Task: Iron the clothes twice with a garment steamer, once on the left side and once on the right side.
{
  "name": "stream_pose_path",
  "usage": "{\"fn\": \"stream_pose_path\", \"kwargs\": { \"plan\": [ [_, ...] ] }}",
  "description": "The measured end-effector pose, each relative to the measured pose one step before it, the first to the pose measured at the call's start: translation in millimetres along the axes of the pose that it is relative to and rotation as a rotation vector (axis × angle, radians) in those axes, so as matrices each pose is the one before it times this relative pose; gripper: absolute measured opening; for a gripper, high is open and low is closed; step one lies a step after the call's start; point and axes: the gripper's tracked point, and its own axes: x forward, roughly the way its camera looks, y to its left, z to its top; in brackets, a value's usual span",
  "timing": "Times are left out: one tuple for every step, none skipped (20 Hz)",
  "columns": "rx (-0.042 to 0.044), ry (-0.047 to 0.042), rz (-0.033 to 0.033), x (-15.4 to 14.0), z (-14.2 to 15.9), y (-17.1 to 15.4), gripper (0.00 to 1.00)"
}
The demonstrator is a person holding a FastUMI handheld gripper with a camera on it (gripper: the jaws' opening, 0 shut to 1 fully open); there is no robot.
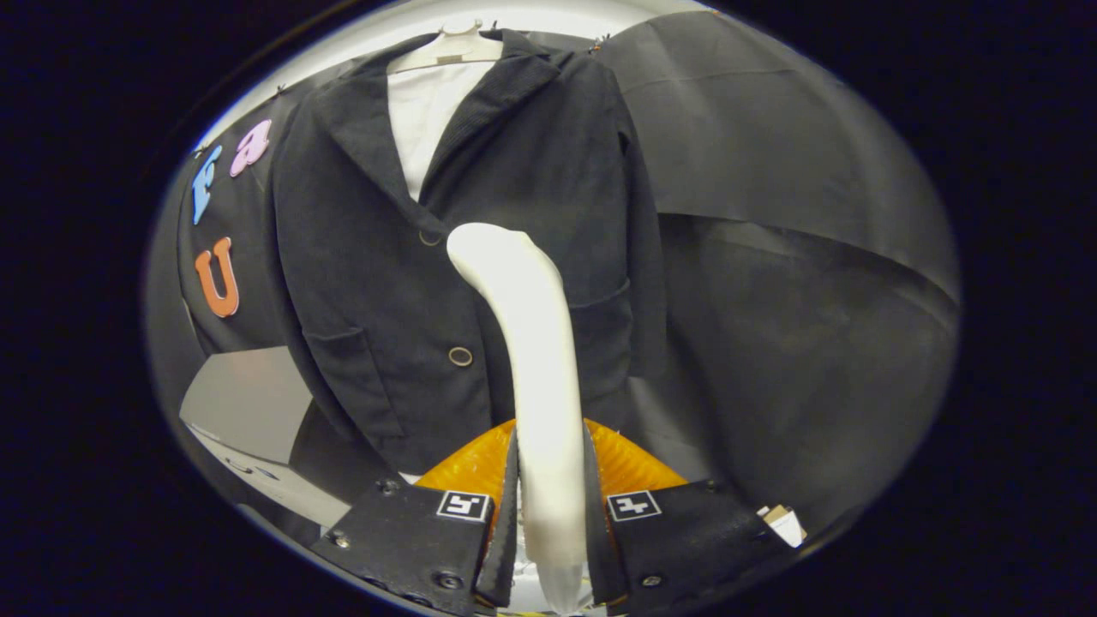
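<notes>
Gripper (548, 506) sits at bottom centre of the frame, both fingers (501, 531) pressed against the sides of the white steamer handle (544, 386), so it is clamped on it. The steamer rises from between the fingers up to mid-frame, its curved head ending just right of the jacket's upper button (430, 237); whether the head touches the cloth cannot be told. Dark jacket (403, 257) hangs on a pale hanger (446, 51) at upper centre, open at the collar over a white shirt (424, 120). Lower button (460, 356) shows just left of the steamer shaft. Two patch pockets: left one (343, 377) in view, right one (604, 330) partly hidden by the steamer; contents of either cannot be told. Orange ribbed part (467, 467) shows behind the fingers on both sides of the handle. Grey panel (244, 398) at lower left, beside the jacket's hem. Black cloth wall (771, 257) fills the right half.
</notes>
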Motion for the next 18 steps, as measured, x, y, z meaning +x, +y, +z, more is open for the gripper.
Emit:
{"fn": "stream_pose_path", "kwargs": {
  "plan": [
    [0.00000, 0.00681, -0.00140, 1.69, -3.26, 0.04, 0.37],
    [0.00180, 0.00586, -0.00199, 0.78, -3.77, -1.27, 0.37],
    [-0.00047, 0.00579, -0.00181, 1.30, -2.98, 0.14, 0.37],
    [-0.00122, 0.00596, -0.00296, 1.07, -3.29, -0.54, 0.37],
    [-0.00308, 0.00528, -0.00194, 0.76, -3.36, 0.28, 0.37],
    [-0.00243, 0.00500, -0.00201, 1.62, -4.33, -0.18, 0.37],
    [-0.00213, 0.00544, -0.00048, 1.28, -2.05, -0.58, 0.37],
    [-0.00193, 0.00685, -0.00006, 1.37, -4.82, -0.38, 0.37],
    [-0.00077, 0.00853, -0.00064, 1.92, -3.97, -0.25, 0.37],
    [0.00150, 0.00600, -0.00094, 0.75, -5.63, 0.10, 0.37],
    [-0.00001, 0.00691, -0.00072, 2.65, -4.17, -0.03, 0.37],
    [0.00071, 0.00823, 0.00187, 1.07, -3.23, -2.06, 0.37],
    [-0.00085, 0.01256, 0.00259, 2.78, -4.38, -0.25, 0.37],
    [0.00008, 0.00673, -0.00121, 0.58, -5.40, 0.07, 0.37],
    [-0.00279, 0.00331, -0.00212, 1.91, -2.65, -0.87, 0.37],
    [-0.00145, 0.00449, -0.00103, 1.51, -3.28, -1.44, 0.37],
    [0.00044, 0.00819, 0.00414, 1.67, -3.14, -0.06, 0.37],
    [0.00468, 0.00839, 0.00593, 0.16, -4.90, 0.30, 0.37]
  ]
}}
